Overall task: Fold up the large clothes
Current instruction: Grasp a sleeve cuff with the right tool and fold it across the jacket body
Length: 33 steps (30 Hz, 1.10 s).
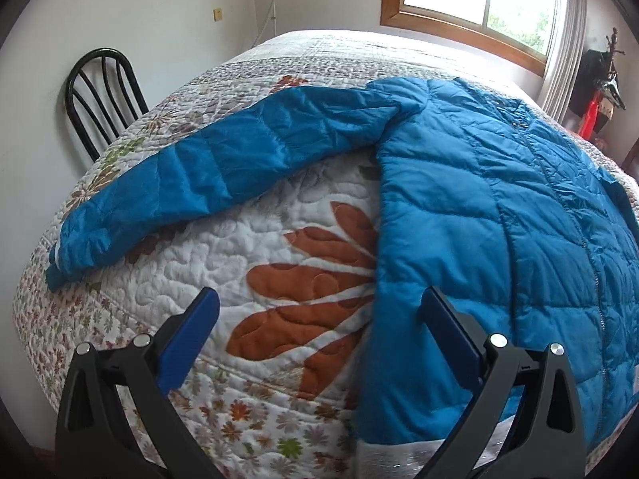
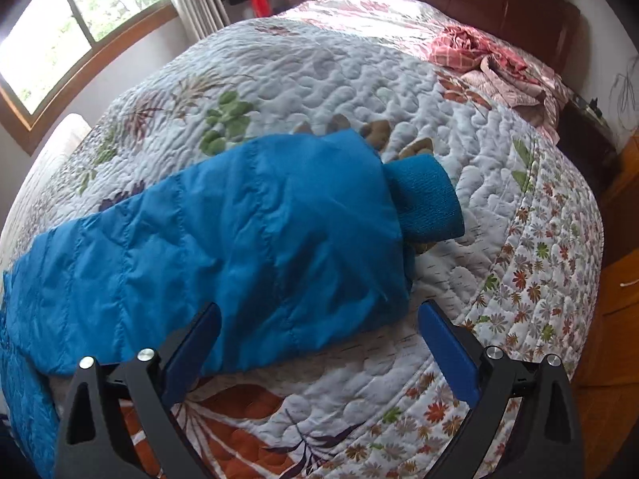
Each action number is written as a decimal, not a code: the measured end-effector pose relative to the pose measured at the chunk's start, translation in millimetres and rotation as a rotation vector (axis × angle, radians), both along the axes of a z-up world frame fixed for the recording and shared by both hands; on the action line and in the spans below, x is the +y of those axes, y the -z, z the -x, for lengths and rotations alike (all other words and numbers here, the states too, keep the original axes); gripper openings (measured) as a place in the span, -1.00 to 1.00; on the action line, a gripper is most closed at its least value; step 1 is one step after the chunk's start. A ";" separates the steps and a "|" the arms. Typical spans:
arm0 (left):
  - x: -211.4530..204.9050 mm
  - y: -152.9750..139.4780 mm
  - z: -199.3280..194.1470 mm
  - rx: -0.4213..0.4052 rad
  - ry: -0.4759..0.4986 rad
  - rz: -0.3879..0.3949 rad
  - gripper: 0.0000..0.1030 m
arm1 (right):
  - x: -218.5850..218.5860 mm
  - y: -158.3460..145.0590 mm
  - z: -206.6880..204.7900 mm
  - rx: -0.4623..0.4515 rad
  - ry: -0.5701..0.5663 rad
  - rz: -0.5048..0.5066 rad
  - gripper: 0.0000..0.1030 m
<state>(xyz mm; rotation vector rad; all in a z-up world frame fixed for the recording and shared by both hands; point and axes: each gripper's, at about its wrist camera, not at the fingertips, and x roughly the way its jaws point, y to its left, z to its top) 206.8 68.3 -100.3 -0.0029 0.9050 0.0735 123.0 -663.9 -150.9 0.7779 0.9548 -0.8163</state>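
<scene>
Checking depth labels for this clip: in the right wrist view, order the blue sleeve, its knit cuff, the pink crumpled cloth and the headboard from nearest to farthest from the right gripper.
1. Blue sleeve: its near edge lies between the open jaws of the right gripper.
2. Knit cuff: sleeve's far end, right of centre.
3. Pink crumpled cloth: upper right on the quilt.
4. Headboard: behind it, top.

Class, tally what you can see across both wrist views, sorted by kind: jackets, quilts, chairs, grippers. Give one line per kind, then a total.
Blue jacket: 1
Floral quilt: 1
Black chair: 1
Grippers, left gripper and right gripper, both open: 2
Total: 5
</scene>
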 end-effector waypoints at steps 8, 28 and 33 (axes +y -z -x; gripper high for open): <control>50.5 27.7 -2.3 0.060 -0.091 -0.046 0.95 | -20.0 4.6 2.9 -0.153 0.054 -0.043 0.31; 71.5 34.4 5.9 0.034 0.007 0.050 0.95 | 145.8 -192.0 -122.3 -0.376 -0.372 0.235 -0.82; 79.6 29.5 8.4 0.025 -0.001 0.036 0.95 | 253.9 -204.6 -194.2 -0.302 -0.621 0.344 -0.82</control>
